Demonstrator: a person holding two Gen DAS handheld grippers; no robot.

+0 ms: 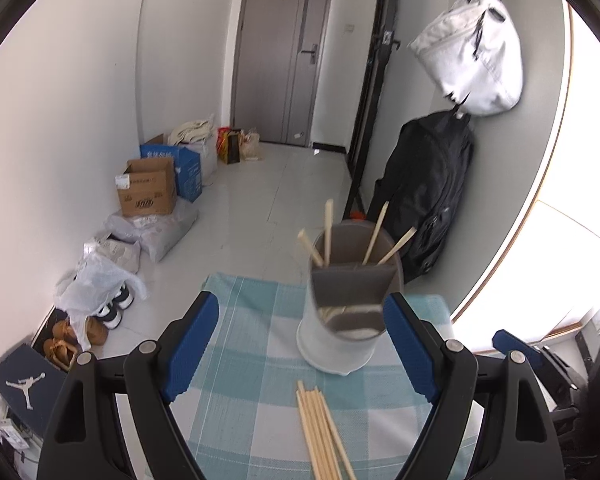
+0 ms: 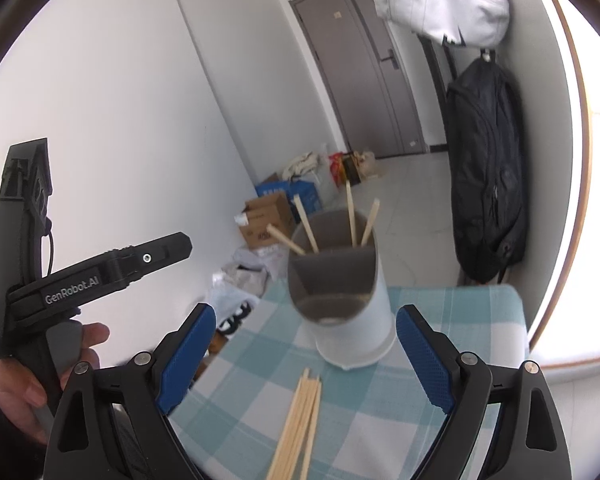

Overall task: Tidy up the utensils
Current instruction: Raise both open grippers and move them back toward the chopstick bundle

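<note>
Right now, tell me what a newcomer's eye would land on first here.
First, the grey and white holder upright on the checked cloth, four chopsticks poking out of it. Next, the loose chopstick bundle lying on the cloth in front of it, between the open left gripper. Behind, a white bag hangs above a black backpack.

White walls (image 1: pixel 80 120) met a pale tiled floor (image 1: pixel 284 184); a grey door (image 1: pixel 284 56) stood closed (daylight glared at right).
</note>
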